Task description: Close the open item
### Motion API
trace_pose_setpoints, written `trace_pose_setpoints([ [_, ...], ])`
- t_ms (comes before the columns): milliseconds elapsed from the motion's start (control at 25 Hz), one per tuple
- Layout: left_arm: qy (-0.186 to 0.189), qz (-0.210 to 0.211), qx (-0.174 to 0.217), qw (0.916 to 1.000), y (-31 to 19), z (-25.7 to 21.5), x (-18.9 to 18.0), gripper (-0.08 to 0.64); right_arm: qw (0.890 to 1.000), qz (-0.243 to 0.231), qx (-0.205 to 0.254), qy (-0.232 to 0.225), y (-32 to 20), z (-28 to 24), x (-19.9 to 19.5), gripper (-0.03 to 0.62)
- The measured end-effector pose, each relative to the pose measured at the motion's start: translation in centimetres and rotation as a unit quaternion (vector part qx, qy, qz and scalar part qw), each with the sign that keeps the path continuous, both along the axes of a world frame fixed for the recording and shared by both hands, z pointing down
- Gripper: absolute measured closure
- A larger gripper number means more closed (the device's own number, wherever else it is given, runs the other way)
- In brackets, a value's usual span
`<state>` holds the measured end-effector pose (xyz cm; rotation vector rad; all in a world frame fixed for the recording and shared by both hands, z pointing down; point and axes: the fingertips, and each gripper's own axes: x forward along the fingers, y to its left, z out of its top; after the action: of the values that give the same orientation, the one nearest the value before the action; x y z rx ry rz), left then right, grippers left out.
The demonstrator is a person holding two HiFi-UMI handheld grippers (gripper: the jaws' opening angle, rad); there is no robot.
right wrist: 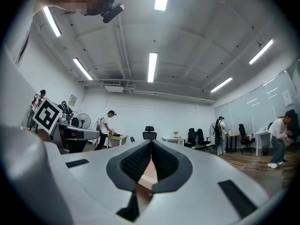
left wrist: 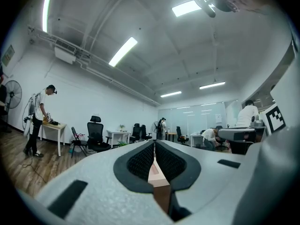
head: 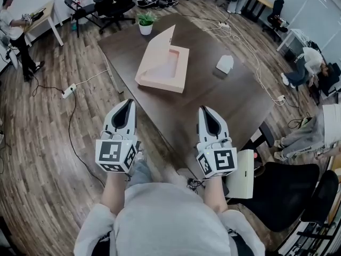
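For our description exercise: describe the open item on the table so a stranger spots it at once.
Find the big dark brown table. Near its centre lies a flat pale pink box, lid raised. Unlike the potted plant behind it and the small white object to its right, it is large and pink.

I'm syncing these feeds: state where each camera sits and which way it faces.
Head view: on the person's head, facing steeply down at the open pink box on the table; forearms, left gripper, right gripper show.
Left gripper view: on that gripper, level along its shut jaws.
Right gripper view: likewise on the right gripper.
Shared: the person standing at a desk.
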<state>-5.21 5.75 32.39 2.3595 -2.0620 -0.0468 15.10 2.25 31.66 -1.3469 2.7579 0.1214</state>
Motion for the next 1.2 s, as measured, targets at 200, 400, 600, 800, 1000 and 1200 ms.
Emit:
trace_pose_setpoints([
  [200, -0.005, 0.017, -0.001, 0.9998, -4.6, -0.1, -2.4, 0.546, 1.000, 0.014, 0.001, -0.009, -4.3, -0.4, -2.3, 0.578],
  [400, -0.005, 0.032, -0.001, 0.9995, -9.1, -0.5, -5.3, 0.546, 1.000, 0.027, 0.004, -0.012, -8.1, -1.0, -5.2, 0.578],
  [600, -0.007, 0.050, -0.004, 0.9987, -13.0, -0.3, -7.5, 0.546, 0.999, 0.041, 0.002, -0.015, -11.5, -0.8, -7.5, 0.578],
  [800, -0.009, 0.066, -0.008, 0.9977, -16.1, -0.1, -10.1, 0.546, 0.998, 0.057, -0.001, -0.017, -14.1, -0.7, -10.0, 0.578],
  [1000, -0.011, 0.076, -0.007, 0.9970, -18.8, -0.1, -12.4, 0.545, 0.997, 0.070, 0.003, -0.018, -16.3, -1.0, -12.0, 0.578],
  [1200, -0.007, 0.093, -0.007, 0.9956, -20.5, 0.3, -13.7, 0.546, 0.996, 0.083, 0.002, -0.013, -17.0, -0.9, -13.2, 0.578],
])
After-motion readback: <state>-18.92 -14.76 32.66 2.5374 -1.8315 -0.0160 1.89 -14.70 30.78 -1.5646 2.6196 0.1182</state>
